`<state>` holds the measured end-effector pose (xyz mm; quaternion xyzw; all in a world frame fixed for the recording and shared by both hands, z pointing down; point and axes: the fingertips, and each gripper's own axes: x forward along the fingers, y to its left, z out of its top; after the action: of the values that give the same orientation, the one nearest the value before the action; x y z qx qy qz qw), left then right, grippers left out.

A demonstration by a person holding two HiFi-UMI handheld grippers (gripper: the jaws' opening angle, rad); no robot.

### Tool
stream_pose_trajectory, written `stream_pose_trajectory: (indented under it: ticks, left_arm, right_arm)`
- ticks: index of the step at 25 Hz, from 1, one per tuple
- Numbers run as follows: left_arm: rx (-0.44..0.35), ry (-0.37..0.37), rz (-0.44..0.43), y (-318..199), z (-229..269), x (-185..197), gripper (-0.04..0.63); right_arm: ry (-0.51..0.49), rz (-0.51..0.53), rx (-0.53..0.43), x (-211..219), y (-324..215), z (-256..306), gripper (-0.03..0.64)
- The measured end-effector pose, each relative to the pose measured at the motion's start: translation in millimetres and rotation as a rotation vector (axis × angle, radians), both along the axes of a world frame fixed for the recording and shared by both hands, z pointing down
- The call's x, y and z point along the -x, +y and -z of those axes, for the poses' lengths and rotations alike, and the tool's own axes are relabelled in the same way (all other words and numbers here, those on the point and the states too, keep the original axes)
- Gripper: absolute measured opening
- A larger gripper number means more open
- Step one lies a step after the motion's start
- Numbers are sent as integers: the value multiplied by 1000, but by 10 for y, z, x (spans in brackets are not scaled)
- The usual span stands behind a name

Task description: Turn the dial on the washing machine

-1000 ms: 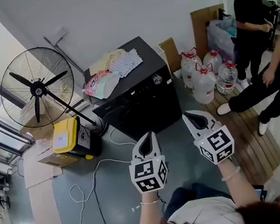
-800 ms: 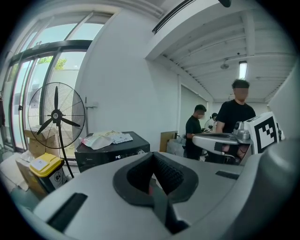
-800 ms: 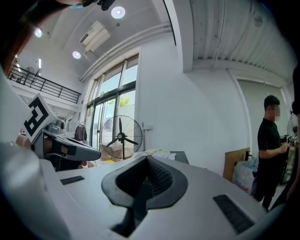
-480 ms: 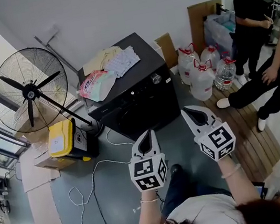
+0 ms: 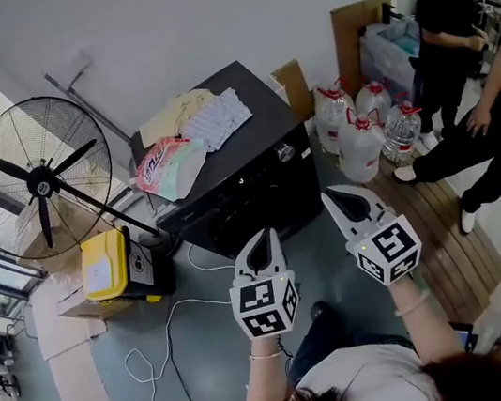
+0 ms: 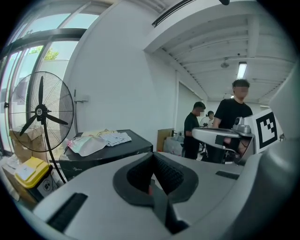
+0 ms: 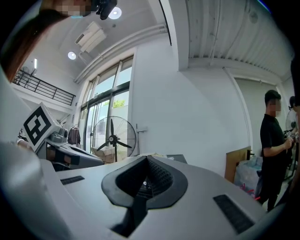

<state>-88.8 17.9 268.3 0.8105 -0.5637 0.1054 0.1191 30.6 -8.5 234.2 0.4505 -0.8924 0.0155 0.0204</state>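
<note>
Black washing machine (image 5: pixel 240 192) ahead, silver dial (image 5: pixel 285 152) at its top front edge, untouched; left tongs (image 5: pixel 262 242) and right tongs (image 5: pixel 336 198) hover apart from it, both pressed together, pinching nothing.

Both grippers have drawn nearer the washing machine (image 5: pixel 258 189). The tip of the right gripper (image 5: pixel 328 195) now lies closer to the dial (image 5: pixel 285 151) on the machine's front. The left gripper (image 5: pixel 260 237) has closed in on the machine's lower front edge. A dark shoe (image 5: pixel 318 309) has stepped into sight on the floor before the machine, beneath the two grippers.
</note>
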Motion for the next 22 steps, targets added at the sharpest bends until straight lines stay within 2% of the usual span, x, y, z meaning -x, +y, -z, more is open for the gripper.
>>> stream_pose_trajectory:
  ticks: [12, 22]
  left_arm:
    - [17, 24, -48, -534, -200, 190, 14]
    - [7, 23, -33, -914, -491, 312, 14]
  right_arm:
    - [39, -36, 28, 274, -471, -181, 26]
    - [93, -81, 33, 276, -810, -402, 26]
